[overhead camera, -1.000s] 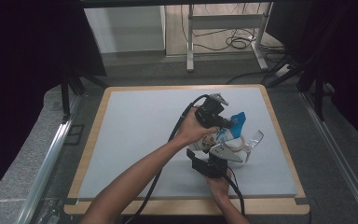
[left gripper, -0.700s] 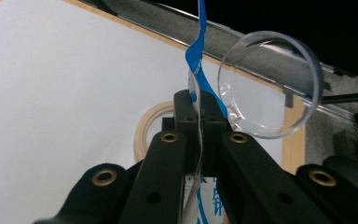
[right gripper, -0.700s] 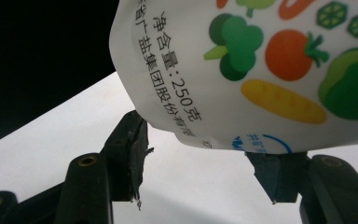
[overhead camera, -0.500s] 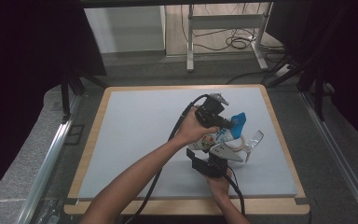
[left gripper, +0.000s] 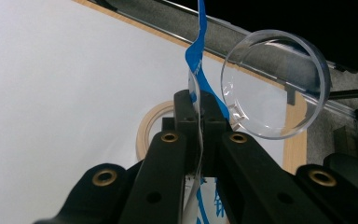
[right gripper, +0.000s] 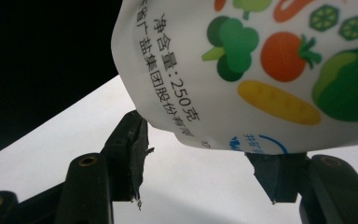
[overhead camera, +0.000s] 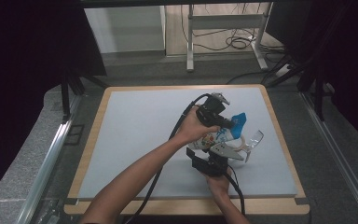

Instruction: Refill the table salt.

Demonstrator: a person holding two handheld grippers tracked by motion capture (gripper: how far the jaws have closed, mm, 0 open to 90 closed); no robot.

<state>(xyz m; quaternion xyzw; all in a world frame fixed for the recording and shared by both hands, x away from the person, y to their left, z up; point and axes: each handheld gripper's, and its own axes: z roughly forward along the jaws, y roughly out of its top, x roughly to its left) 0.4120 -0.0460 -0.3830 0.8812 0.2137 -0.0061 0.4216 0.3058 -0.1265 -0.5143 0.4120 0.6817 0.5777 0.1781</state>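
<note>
Left tool (left gripper: pixel 200 135) pinches the bag's blue top edge (left gripper: pixel 196 60) shut, right tool (right gripper: pixel 200 158) clamps the printed bag (right gripper: pixel 261 70) (contents unseen).

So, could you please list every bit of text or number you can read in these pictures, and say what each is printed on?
"净含量:250克": black print on the white pouch, right gripper view.
"盐集团股份有限": a second black line beside it on the same pouch; its ends run out of sight.
Blue characters at the pouch's lower edge: cut off, unreadable.
Blue-and-white print on the pouch's pinched top, left gripper view: too partial to read.
High view: print on the pouch too small to read.
</note>
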